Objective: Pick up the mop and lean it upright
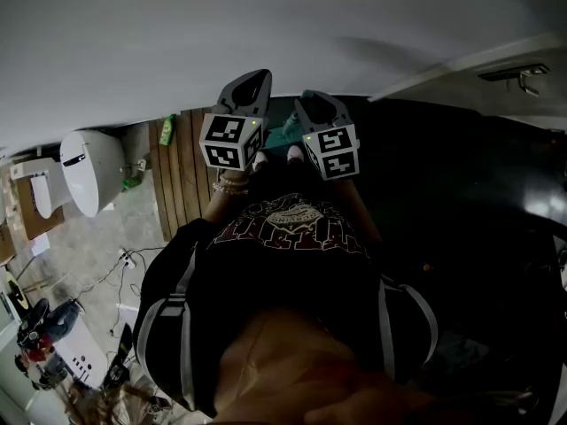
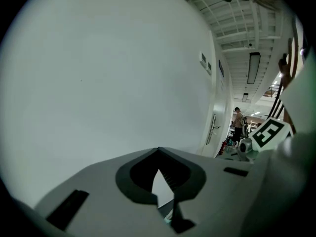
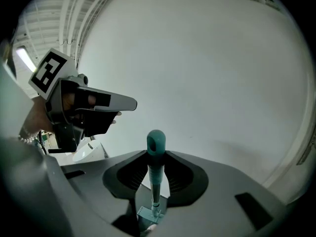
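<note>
Two hand-held grippers sit side by side at the top centre of the head view, close to a plain white wall. My right gripper, low in the centre of its own view, is clamped on the mop handle. The teal grip stands upright between the jaws, its looped end poking above them. My left gripper has its jaws slightly parted around nothing. The mop's foot is out of sight. I judge slipping to be the risk: held only near its top, the mop could swing or twist. Against so smooth a wall it may also slide sideways once released.
</note>
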Available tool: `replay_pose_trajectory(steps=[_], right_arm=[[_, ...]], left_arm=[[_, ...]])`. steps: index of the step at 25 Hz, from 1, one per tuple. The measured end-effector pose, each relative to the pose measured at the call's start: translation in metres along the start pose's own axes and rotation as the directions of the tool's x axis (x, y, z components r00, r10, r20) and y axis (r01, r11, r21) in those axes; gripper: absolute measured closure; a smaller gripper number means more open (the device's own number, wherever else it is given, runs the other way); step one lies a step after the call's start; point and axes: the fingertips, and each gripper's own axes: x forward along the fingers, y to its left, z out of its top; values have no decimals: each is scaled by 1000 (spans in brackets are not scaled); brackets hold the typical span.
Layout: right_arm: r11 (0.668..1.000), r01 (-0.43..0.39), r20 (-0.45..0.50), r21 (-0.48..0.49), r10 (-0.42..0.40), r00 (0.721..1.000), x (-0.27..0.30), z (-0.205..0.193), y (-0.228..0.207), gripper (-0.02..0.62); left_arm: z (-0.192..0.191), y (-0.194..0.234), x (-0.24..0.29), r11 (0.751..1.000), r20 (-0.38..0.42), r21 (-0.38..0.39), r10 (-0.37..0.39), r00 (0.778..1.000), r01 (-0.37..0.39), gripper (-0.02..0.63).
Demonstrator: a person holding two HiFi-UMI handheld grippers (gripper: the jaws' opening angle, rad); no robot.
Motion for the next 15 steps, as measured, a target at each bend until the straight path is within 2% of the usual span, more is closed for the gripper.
replay_pose_trajectory(steps=[15], right_arm=[[1000, -18, -2, 0, 18, 1000, -13, -12, 6, 480]], left_arm=[[-4, -15, 9, 999, -17, 27, -22, 1000, 22, 560]])
